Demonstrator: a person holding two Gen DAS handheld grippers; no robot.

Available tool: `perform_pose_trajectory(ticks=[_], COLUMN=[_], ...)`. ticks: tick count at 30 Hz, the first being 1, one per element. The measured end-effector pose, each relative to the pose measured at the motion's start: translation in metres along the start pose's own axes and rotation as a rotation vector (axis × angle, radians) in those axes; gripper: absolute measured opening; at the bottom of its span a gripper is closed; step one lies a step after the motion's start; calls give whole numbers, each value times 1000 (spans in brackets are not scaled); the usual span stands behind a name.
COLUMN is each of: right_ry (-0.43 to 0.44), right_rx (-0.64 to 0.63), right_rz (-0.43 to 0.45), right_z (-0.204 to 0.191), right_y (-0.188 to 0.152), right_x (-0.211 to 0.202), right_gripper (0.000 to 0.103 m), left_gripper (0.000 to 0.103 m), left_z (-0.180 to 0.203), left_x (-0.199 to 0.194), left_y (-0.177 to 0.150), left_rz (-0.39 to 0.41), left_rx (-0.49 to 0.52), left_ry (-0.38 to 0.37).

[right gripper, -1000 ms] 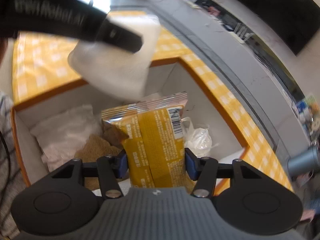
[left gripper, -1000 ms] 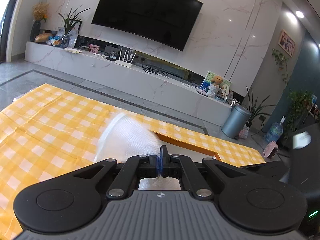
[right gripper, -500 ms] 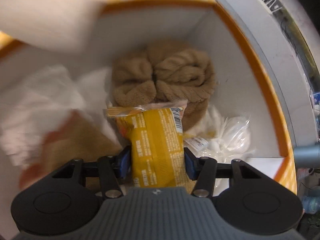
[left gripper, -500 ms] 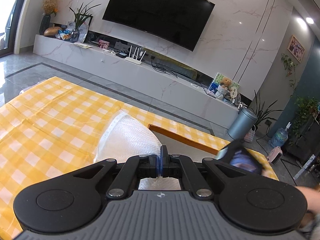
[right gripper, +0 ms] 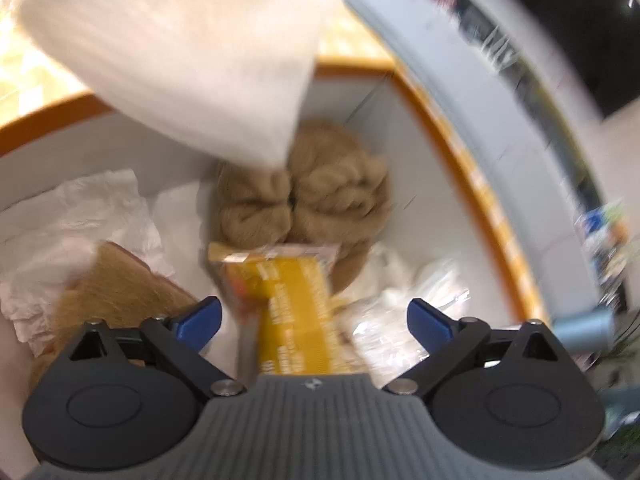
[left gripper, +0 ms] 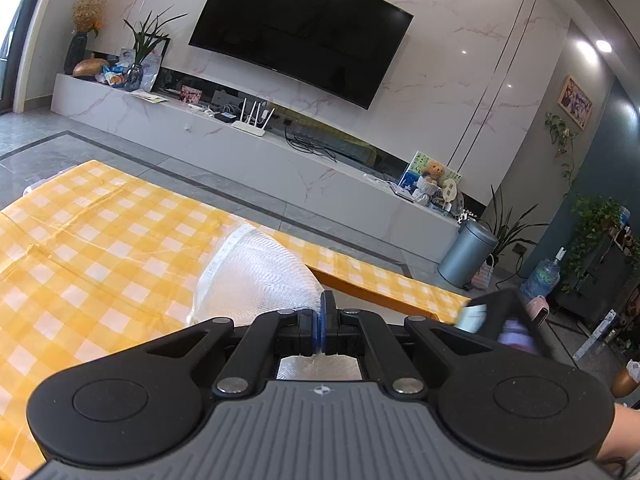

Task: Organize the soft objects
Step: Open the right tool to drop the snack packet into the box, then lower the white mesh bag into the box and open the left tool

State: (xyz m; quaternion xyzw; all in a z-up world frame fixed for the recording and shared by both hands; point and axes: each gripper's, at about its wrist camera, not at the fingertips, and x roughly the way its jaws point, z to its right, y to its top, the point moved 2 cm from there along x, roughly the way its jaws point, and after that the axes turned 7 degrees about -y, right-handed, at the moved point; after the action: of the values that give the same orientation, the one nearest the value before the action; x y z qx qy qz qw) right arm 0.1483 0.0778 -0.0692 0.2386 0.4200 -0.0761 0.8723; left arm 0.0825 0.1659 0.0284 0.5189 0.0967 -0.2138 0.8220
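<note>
My left gripper point(left gripper: 323, 322) is shut on a white textured cloth point(left gripper: 256, 276) and holds it above the yellow checked table point(left gripper: 80, 256). The cloth also hangs at the top of the right wrist view point(right gripper: 192, 60). My right gripper point(right gripper: 314, 318) is open over the white box with an orange rim point(right gripper: 472, 184). A yellow snack packet point(right gripper: 292, 304) lies loose between its fingers inside the box, blurred. A rolled tan towel point(right gripper: 304, 196), a brown plush thing point(right gripper: 108, 296), crumpled white paper point(right gripper: 72, 224) and a clear plastic bag point(right gripper: 404, 308) lie in the box.
The box's orange rim point(left gripper: 368, 294) shows past the cloth in the left wrist view. The right gripper's body point(left gripper: 504, 320) sits at the right there. Beyond the table are a TV console point(left gripper: 280, 160), a grey bin point(left gripper: 466, 256) and plants.
My right gripper has opened and let go of the yellow snack packet, which now rests in the box. The left gripper still holds the white cloth, raised slightly.
</note>
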Motion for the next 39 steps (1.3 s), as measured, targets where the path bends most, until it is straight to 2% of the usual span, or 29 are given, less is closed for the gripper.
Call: perform_pose_trajectory(ticks=[4,8,10,12,15,18,22,26,27,29,30,31,36,39], right_ry=[-10,-58,-69,-120,-119,-93,-78,-71,-71,-71,-68,-66,-75,-78], right_rx=[65,177,226,304,416,485,493,506,513,528,534,539,564,581], right_rz=[44,104,118,138,156,175,176,164,161,155,155,156,162,164], right_z=[10,33,46,54,65,69,66,64,64,67,69,71,76,80], right_y=[-8,-31,-47,-62,-79,-91,-101,-109,-110,-114,-116,-118,-127,-131], right_x=[-26,-51,-55,-60,-67,-71,-71,-65,-63,-62,-62,-61,-63,-66], right_gripper=[98,99,100,100,100,100,100,100,100,100,100,100,100,100], left_gripper=[2,2,2,2,2,2,2,4,11,40,67,81,89,90], left_z=[6,14,23,34,46,48,50,51,51,51,52,52,53,50], left_x=[0,2,8,16,29,44,56,55,55,52,50,47,36,39], left_y=[0,0,-4,-9,-20,-37,-59,-66,-67,-66,-64,-63,-56,-47], left_rz=[10,9,-16,-48,-97,-204,-350,-380,-381,-375,-361,-338,-246,-234], left_rx=[41,51,100,162,222,280,414,463,470,481,484,490,471,420], left_ry=[-18,-118,-155,-158,-172,-127,-69,-6,10,30,36,43,62,56])
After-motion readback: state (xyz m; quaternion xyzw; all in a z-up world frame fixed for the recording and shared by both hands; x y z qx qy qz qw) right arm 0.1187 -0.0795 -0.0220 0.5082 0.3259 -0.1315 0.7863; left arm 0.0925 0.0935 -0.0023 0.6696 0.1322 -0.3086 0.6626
